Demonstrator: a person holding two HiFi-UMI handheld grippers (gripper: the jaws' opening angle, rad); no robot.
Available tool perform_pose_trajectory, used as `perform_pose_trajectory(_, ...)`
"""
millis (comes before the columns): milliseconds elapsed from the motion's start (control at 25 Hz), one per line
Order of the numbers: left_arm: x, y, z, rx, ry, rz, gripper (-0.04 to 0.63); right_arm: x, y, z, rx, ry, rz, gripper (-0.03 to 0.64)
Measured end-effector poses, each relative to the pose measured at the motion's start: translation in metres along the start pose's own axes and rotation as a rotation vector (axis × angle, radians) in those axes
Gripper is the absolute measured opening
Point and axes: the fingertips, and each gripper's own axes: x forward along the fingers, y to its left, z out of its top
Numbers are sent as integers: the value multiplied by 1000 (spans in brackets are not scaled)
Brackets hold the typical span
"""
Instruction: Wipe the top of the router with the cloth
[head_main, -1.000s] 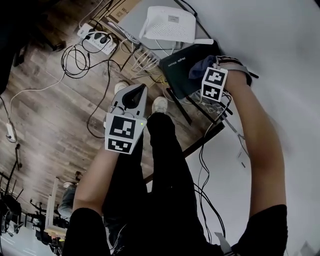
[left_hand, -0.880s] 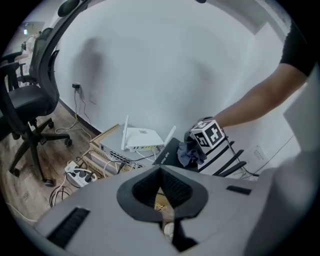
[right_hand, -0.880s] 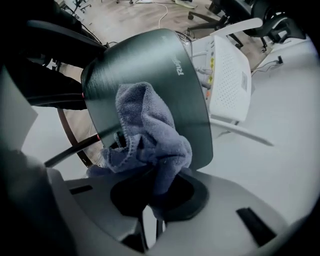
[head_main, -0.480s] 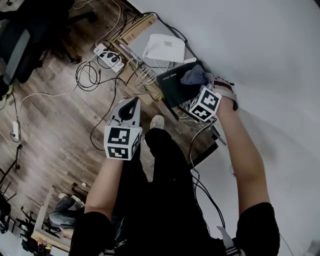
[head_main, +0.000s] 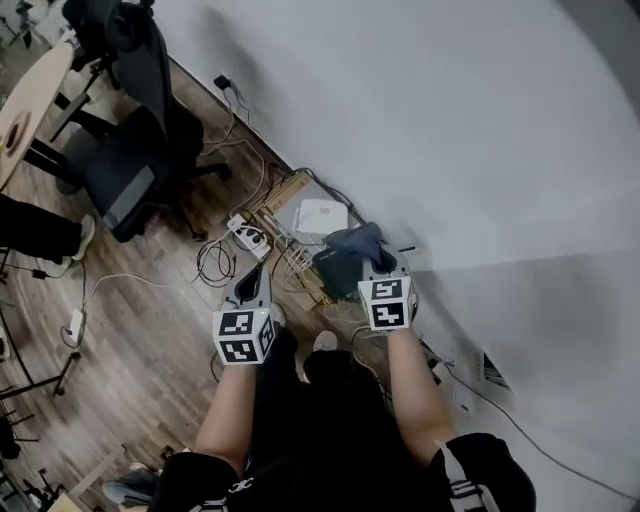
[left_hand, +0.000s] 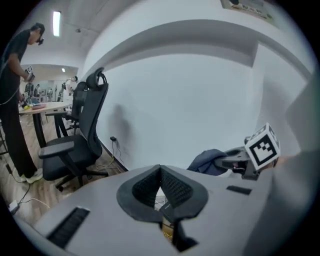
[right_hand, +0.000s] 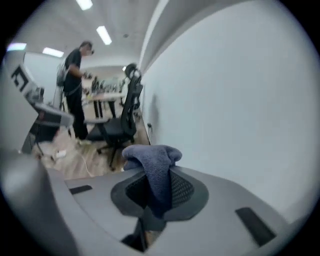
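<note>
In the head view the black router (head_main: 330, 274) lies on the wooden floor by the white wall. The dark blue cloth (head_main: 354, 241) shows over the router's far right edge; whether it touches the router I cannot tell. My right gripper (head_main: 377, 264) is shut on the cloth. In the right gripper view the cloth (right_hand: 152, 161) bunches above the shut jaws of that gripper (right_hand: 158, 176), with bare wall behind it. My left gripper (head_main: 252, 282) hangs left of the router, shut with nothing in it (left_hand: 160, 170). The left gripper view also catches the cloth (left_hand: 207, 161) to the right.
A white router (head_main: 318, 215) lies just beyond the black one, with a power strip (head_main: 248, 237) and tangled cables (head_main: 215, 265) to the left. A black office chair (head_main: 135, 150) stands further left. A person (right_hand: 75, 95) stands by desks in the distance.
The head view has pulled far back and up from the floor. Both grippers have risen and now point level at the wall, the right one still holding the cloth.
</note>
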Motion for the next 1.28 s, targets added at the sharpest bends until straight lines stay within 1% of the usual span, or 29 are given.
perform_pose_trajectory(80, -25, -17, 29, 9, -43, 22, -2, -37, -5, 18, 203, -123, 46, 34)
perform_pose_trajectory(120, -37, -27, 45, 24, -66, 30, -2, -55, -8, 28, 268, -181, 67, 35)
perform_pose_trajectory(160, -49, -37, 60, 44, -91, 36, -2, -73, -12, 39, 299, -236, 78, 34)
perform_pose_trajectory(200, -60, -47, 76, 65, -116, 40, -2, -90, -16, 52, 304, -289, 80, 34)
perform_pose_trajectory(280, -85, -65, 102, 95, -165, 47, -2, -126, -22, 81, 278, -394, 73, 34)
perform_pose_trajectory(440, -129, -92, 145, 118, -245, 73, -2, -202, -27, 139, 229, -596, 58, 34)
perform_pose_trajectory(520, -147, -104, 167, 134, -283, 84, -2, -232, -30, 163, 219, -681, 60, 34)
perform_pose_trajectory(600, -162, -115, 187, 153, -318, 89, -2, -252, -33, 178, 214, -737, 62, 34)
perform_pose_trajectory(720, -177, -127, 210, 153, -359, 87, -2, -268, -40, 194, 213, -779, 56, 34)
perform_pose_trajectory(800, -185, -134, 217, 171, -382, 97, -2, -272, -41, 196, 214, -784, 56, 34)
perform_pose_trajectory(960, -193, -140, 216, 203, -407, 128, -2, -269, -38, 195, 216, -771, 86, 34)
perform_pose_trajectory(1160, -195, -137, 215, 191, -401, 127, -2, -272, -29, 204, 179, -762, 120, 34)
perform_pose_trajectory(1280, -198, -140, 216, 189, -410, 118, -2, -277, -28, 207, 160, -753, 120, 34)
